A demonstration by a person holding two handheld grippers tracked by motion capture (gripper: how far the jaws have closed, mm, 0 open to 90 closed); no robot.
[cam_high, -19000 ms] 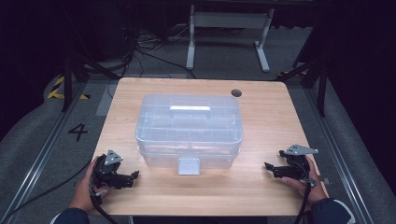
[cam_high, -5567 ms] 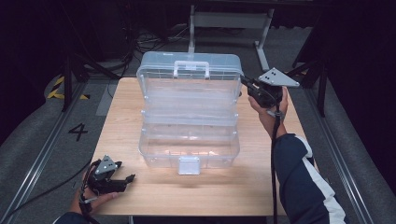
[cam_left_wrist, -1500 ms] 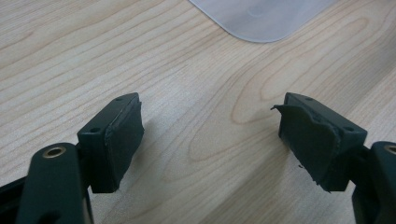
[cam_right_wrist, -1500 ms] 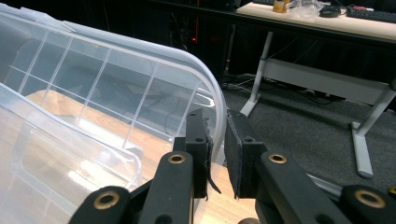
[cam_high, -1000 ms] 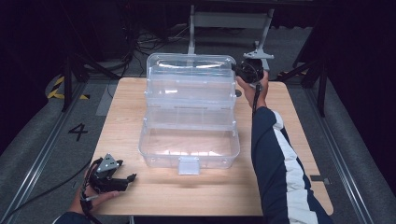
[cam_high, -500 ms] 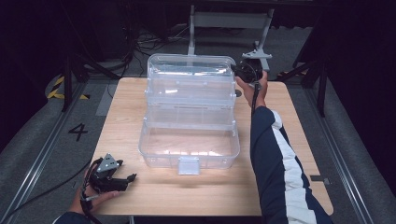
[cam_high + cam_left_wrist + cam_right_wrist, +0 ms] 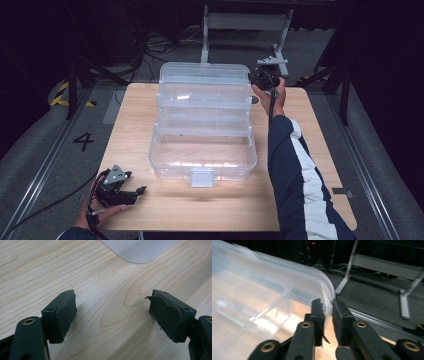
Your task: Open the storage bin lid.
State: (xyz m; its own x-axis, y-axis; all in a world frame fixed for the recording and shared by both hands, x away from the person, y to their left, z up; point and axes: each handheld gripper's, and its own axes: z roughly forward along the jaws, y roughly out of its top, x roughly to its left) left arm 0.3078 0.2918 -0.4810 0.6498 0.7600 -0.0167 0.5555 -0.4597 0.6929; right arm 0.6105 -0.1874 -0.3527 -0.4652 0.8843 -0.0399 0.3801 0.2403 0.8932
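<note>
Left gripper (image 7: 134,192) sat at the table's (image 7: 310,200) 7 o'clock corner, near the front edge, jaws spread wide over bare wood, holding nothing. One clear plastic box (image 7: 202,155) stood mid-table, latch tab (image 7: 202,177) facing 6 o'clock, open wood on both sides. Its lid (image 7: 204,82) stood raised at the 12 o'clock side. Right gripper (image 7: 256,79), at the lid's 3 o'clock top corner, was clamped on the lid's rim (image 7: 327,300). Count: two grippers, one box, one lid, one latch tab.
</note>
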